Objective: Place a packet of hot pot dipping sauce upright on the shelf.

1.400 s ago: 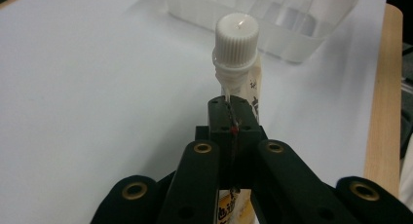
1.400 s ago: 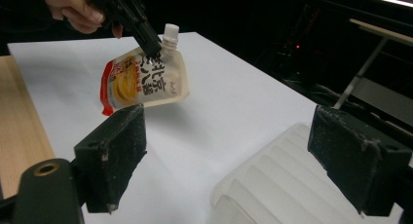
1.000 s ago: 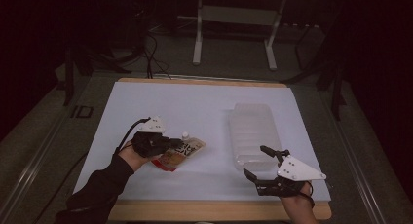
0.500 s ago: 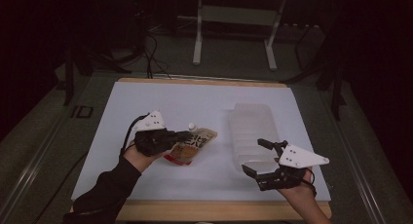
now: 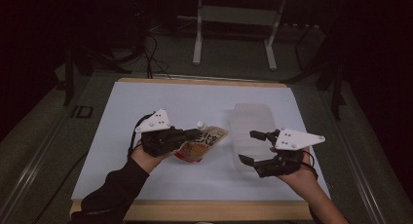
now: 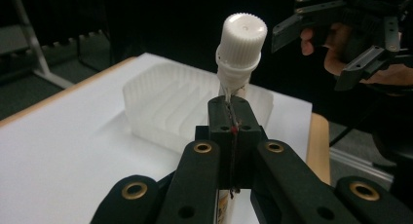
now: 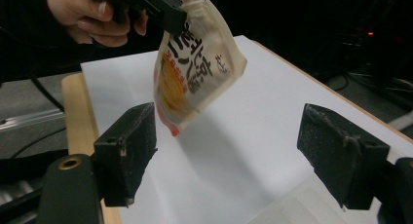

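The place looks like a lab or recording studio set up for data capture, not a home. The desk (image 5: 146,102) is a wood-edged board covered by a plain white sheet and lit from above, while everything around it lies in darkness. Beyond its far edge, at about twelve o'clock, a metal stand (image 5: 234,34) with pale legs rests on a grey carpeted floor (image 5: 39,151). Black cables (image 5: 151,53) trail across that floor at about eleven o'clock. Dark furniture legs (image 5: 70,78) stand at ten o'clock and at two o'clock. A small red indicator light (image 7: 371,33) glows in the dark background of the right gripper view.
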